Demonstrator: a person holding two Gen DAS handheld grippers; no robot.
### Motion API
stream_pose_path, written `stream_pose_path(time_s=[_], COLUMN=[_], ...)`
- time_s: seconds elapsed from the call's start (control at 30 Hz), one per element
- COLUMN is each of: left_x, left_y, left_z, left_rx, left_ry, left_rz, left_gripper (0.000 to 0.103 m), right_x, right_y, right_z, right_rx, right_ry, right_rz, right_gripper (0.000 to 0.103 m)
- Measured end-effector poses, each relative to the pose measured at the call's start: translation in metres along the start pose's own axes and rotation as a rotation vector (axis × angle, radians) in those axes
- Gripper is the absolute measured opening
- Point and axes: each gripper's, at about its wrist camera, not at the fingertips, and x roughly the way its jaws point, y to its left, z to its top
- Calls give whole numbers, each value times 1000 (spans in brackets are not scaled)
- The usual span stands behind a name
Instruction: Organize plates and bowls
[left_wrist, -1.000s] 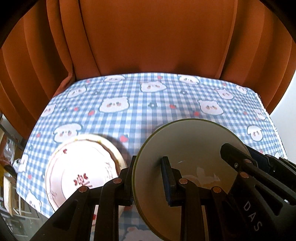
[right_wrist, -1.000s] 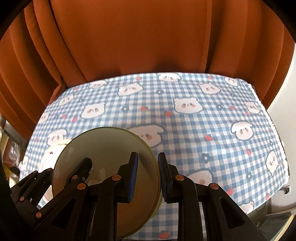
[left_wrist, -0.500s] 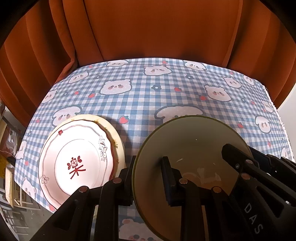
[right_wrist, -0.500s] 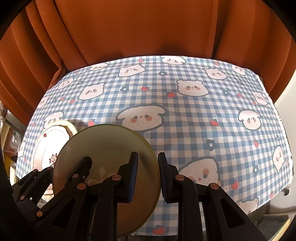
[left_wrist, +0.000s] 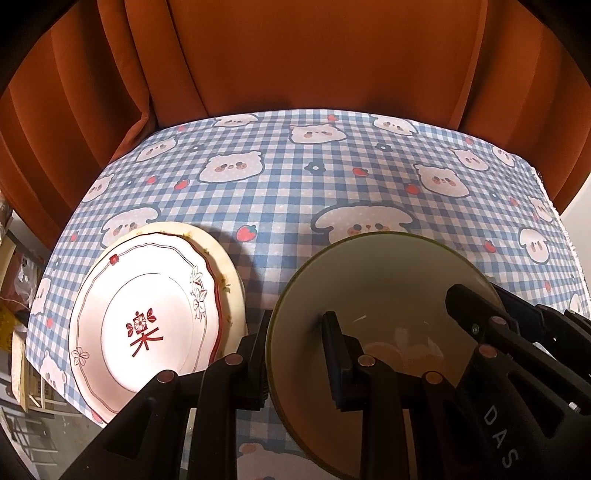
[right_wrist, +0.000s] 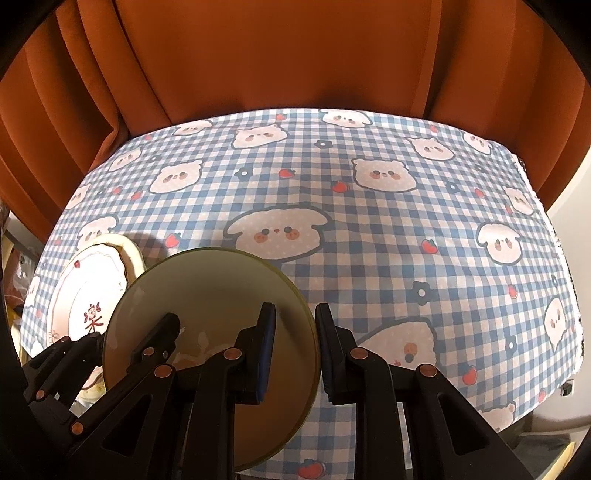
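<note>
An olive-green bowl (left_wrist: 380, 291) is held between both grippers above the checked tablecloth. My left gripper (left_wrist: 299, 350) is shut on its left rim, one finger inside and one outside. My right gripper (right_wrist: 295, 343) is shut on its right rim (right_wrist: 306, 314) the same way. The bowl also shows in the right wrist view (right_wrist: 207, 295). A stack of white plates, the top one with a red flower motif (left_wrist: 147, 321), lies on the table to the left of the bowl; it shows in the right wrist view (right_wrist: 85, 295) too.
The table carries a blue checked cloth with bear faces (right_wrist: 369, 229). An orange curtain (left_wrist: 295, 55) hangs right behind the table. The table's right edge (right_wrist: 554, 236) and left edge (left_wrist: 37, 295) are near.
Both grippers and the bowl have risen and tilted down, so more of the table and the whole plate stack show. The grip on the bowl is unchanged.
</note>
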Motion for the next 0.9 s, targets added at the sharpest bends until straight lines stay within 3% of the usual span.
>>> stream_pose_path(time_s=[0.27,0.4,0.53,0.6,0.73,0.87,0.9], left_x=[4,5,8,9,15,27,30], left_y=[0,4,6,6,7,13,14], left_z=[0,1,3,4,5,6,6], left_rx=[-7,-27,-20,-6,14,10,9], left_ry=[1,36,72,81,97,149,162], left_rz=[4,-47,-88,-115,-165,-230,-244], left_gripper=[24,34,39,54,60,60,60], right_x=[4,4,5,5,9,12,14], right_y=[-1,-5,-8,-9,-12,-16,-16], right_z=[-1,1,1,1,1,-1,-1], right_rx=[-1,19,38,50,88,134,149], right_ry=[-1,19,37,44,66,90,99], right_rz=[15,44,63,65,49,15,10], right_gripper=[26,26,26,26,26,42,49])
